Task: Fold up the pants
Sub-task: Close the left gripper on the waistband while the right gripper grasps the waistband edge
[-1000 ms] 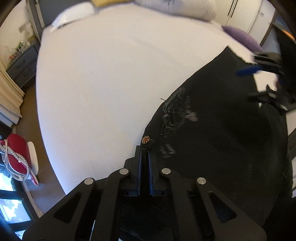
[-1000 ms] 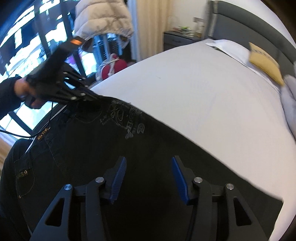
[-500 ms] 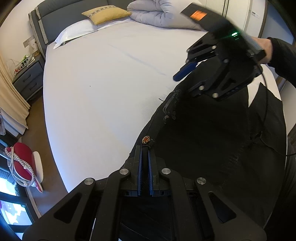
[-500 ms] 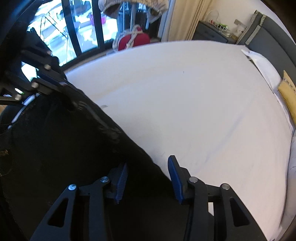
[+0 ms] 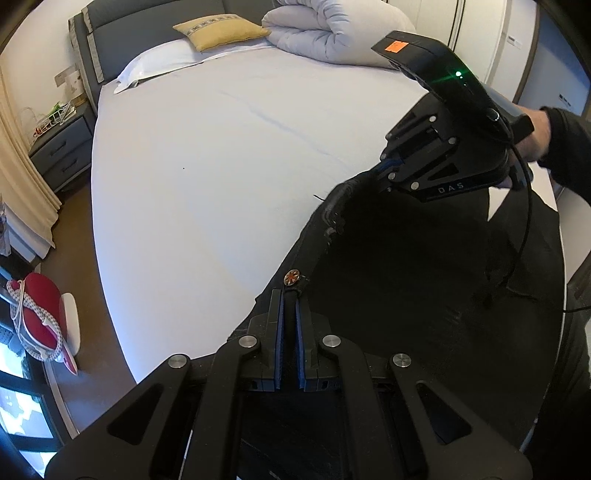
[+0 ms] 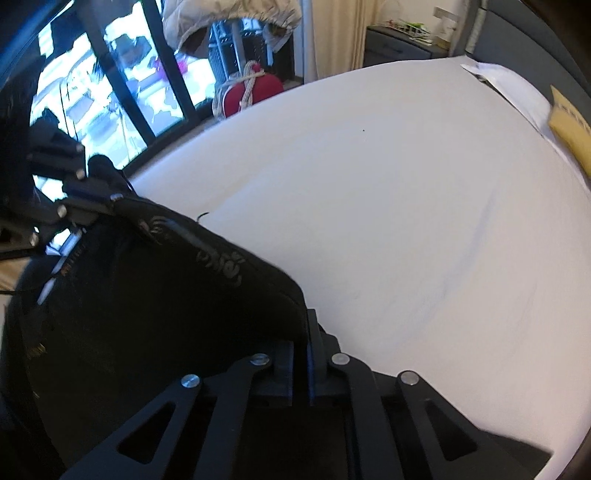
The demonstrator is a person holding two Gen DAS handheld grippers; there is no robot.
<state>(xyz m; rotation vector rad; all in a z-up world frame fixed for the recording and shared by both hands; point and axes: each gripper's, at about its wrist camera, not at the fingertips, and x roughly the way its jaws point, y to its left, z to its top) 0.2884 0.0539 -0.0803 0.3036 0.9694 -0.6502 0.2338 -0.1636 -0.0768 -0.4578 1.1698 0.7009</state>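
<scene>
Black pants with a pale embroidered pattern hang over the near edge of a white bed. My left gripper is shut on the waistband beside a copper button. My right gripper is shut on the same upper edge of the pants farther along, lifted above the bed. In the right wrist view the right gripper clamps the fabric edge, the pants stretch left to the left gripper. Most of the legs are hidden below.
A yellow pillow, white pillow and rolled duvet lie at the headboard. A grey nightstand stands left of the bed. A red item with rope sits on the floor by the window.
My right gripper went from open over the pants to shut on their upper edge and lifted it. The left gripper stayed shut on the waistband.
</scene>
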